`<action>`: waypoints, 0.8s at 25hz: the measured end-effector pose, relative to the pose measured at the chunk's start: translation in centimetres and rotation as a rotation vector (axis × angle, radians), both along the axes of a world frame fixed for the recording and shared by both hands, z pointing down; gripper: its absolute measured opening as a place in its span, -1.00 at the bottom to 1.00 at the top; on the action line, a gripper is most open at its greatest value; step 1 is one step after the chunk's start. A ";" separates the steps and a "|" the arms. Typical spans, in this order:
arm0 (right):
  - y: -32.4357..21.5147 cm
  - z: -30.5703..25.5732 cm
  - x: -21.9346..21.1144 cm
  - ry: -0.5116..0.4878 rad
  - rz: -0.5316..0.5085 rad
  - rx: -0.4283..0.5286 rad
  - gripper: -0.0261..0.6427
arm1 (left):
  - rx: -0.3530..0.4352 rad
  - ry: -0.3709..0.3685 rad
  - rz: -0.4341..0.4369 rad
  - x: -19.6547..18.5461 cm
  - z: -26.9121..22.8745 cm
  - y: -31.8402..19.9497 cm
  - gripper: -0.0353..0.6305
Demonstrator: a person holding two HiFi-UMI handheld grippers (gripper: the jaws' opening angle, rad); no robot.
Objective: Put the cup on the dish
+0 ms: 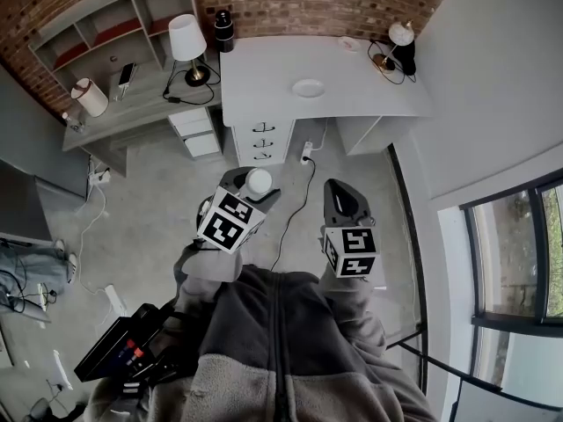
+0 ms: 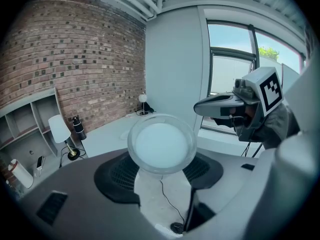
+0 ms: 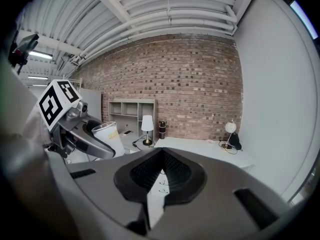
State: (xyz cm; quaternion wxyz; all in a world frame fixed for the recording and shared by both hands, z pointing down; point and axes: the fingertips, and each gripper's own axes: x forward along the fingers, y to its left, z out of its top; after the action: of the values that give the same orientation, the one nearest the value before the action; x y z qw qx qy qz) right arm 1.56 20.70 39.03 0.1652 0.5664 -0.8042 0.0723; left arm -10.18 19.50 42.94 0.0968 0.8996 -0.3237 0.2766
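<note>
Two grippers are up at waist height over the grey floor (image 1: pixel 158 209), short of the white desk (image 1: pixel 264 69).

Left gripper (image 1: pixel 246 188): jaws clamped on the cup (image 1: pixel 259 181), one jaw on each side. In the left gripper view the cup (image 2: pixel 161 143) fills the gap between the dark pads, with a round, pale, translucent end turned to the camera. I cannot tell whether that end is the mouth or the base. From the right gripper view the cup (image 3: pixel 109 135) reads as a white tapered body with a small yellow print. It is tilted a little and sits at the tip of the left gripper.

Right gripper (image 1: pixel 339 192): empty. In its own view the black pads (image 3: pixel 145 171) meet at the tips, with only a thin sliver of floor showing lower down. Jaws pressed together on nothing. It is level with the left gripper, just to its right, and the two do not touch.

Dish (image 1: pixel 309 87): small, white and oval. It lies flat on the desk near the middle, a little toward the front edge, with nothing on it. The cup is well apart from it, out over the floor in front of the drawer unit (image 1: pixel 262 141).

Also noted:
- A globe lamp (image 1: pixel 402 35) stands at the desk's right rear corner.
- A black bottle (image 1: pixel 223 26) stands at its left rear corner.
- A white-shaded lamp (image 1: pixel 186 39) stands on the lower grey side desk (image 1: pixel 132 104) to the left.
- A cable (image 1: pixel 295 209) trails across the floor between the grippers.
</note>
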 end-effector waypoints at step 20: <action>2.3 4.0 -1.4 0.028 0.057 -0.030 -0.91 | -0.040 -0.020 0.007 -3.1 4.1 2.4 -0.13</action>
State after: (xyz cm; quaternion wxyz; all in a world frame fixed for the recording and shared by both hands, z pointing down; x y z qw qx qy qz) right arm 0.13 22.96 43.03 0.1828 0.5873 -0.7843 0.0811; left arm -13.32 21.87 47.07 0.1105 0.8958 -0.3160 0.2923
